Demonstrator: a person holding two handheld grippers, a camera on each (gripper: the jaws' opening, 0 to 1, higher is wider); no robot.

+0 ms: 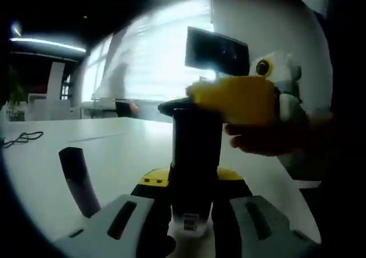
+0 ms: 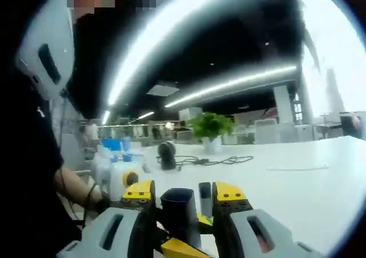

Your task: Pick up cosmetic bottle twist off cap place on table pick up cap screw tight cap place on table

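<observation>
Between tool tips, dark bottle (image 1: 194, 155)

The cosmetic bottle (image 1: 196, 155) has its base hidden between the left gripper (image 1: 191, 212) jaws and its top covered by the right gripper (image 1: 240, 100). On the counter (image 2: 297, 183), distant clutter is too blurred to identify.

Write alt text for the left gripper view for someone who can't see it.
The left gripper clamps an upright black cosmetic bottle above a white table, while the yellow right gripper reaches in at the bottle's top. A second dark item stands left of it.
</observation>
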